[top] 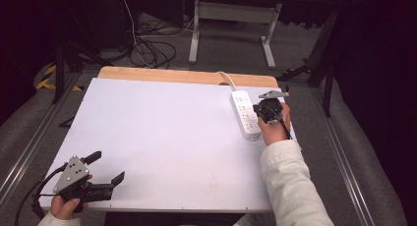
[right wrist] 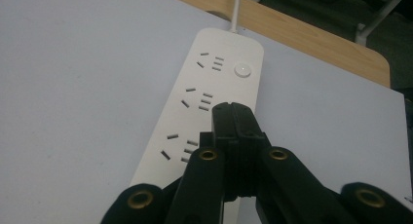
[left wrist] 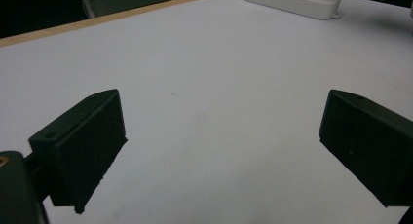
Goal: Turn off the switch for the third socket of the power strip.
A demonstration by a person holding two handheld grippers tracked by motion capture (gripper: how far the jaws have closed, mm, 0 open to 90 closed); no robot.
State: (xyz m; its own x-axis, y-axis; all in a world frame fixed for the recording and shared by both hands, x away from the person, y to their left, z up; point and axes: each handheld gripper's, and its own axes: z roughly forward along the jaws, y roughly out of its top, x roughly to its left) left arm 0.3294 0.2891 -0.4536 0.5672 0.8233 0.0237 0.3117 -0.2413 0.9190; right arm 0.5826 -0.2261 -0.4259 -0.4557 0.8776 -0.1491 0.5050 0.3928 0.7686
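Note:
A white power strip (top: 245, 114) lies near the table's far right edge, its cord running back over the wooden rim. In the right gripper view the power strip (right wrist: 204, 102) shows several socket groups and a round button at its far end. My right gripper (top: 260, 113) hovers just over the strip's right side, and the right gripper's (right wrist: 233, 109) jaws are shut together with nothing between them. At the near left corner my left gripper (top: 105, 168) lies low over the white table top (top: 167, 137), open and empty. The left gripper's (left wrist: 221, 131) jaws stand wide apart over bare table.
A wooden strip (top: 187, 76) edges the table's far side. Beyond it stand a desk frame (top: 231, 24) and loose cables (top: 152, 51) on the floor. The person's white sleeve (top: 290, 182) lies along the right side.

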